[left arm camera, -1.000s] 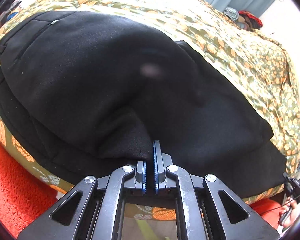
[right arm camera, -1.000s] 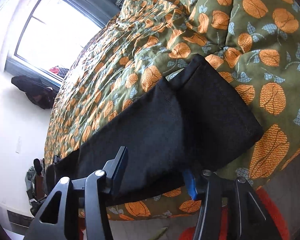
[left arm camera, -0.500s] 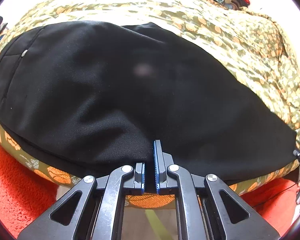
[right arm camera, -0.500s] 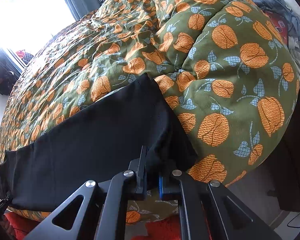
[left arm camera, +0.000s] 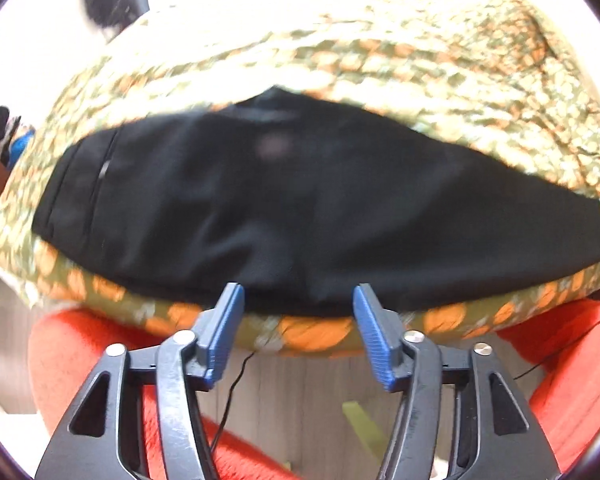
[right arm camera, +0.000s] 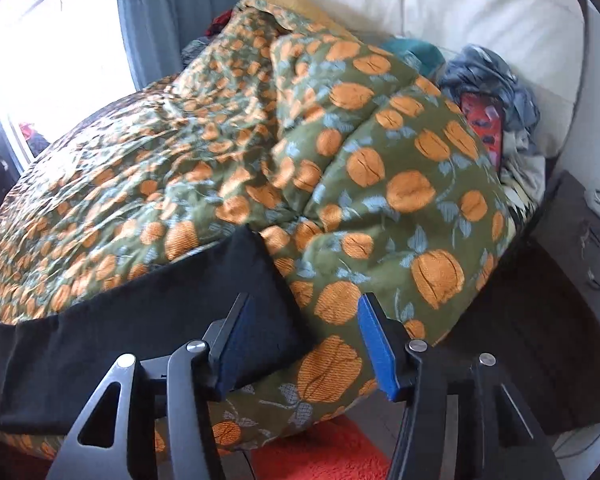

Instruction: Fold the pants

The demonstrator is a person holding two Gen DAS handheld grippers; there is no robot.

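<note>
Now, from the left: the black pants point(left arm camera: 300, 216) lie folded lengthwise along the near edge of the bed, on a green quilt point(left arm camera: 420, 80) printed with orange fruit. In the left wrist view the waistband end with its pocket seam sits at the left, and the legs taper away to the right. The left claw point(left arm camera: 298, 300) hangs just off the near edge of the pants, its jaws opening and standing well apart, with blue pads point(left arm camera: 224, 324) clear of the cloth; nothing is gripped. Below it are an orange rug point(left arm camera: 80, 360), a strip of pale floor and a thin black cable point(left arm camera: 236, 380). Far left, a dark bundle hangs against the bright wall, too blurred to name.

In the right wrist view the hem end of the pants point(right arm camera: 140, 312) lies flat on the quilt point(right arm camera: 380, 200), its corner just beside the right claw point(right arm camera: 300, 320). These jaws are opening too; the left pad overlaps the cloth in the picture, the right pad stands over bare quilt, and neither presses on the pants. Beyond, a grey curtain point(right arm camera: 172, 20) hangs by the bright window, a white pillow point(right arm camera: 460, 8) sits at the head, and a heap of crumpled clothes point(right arm camera: 488, 84) lies beside it. A dark nightstand point(right arm camera: 580, 240) stands at the far right.
</note>
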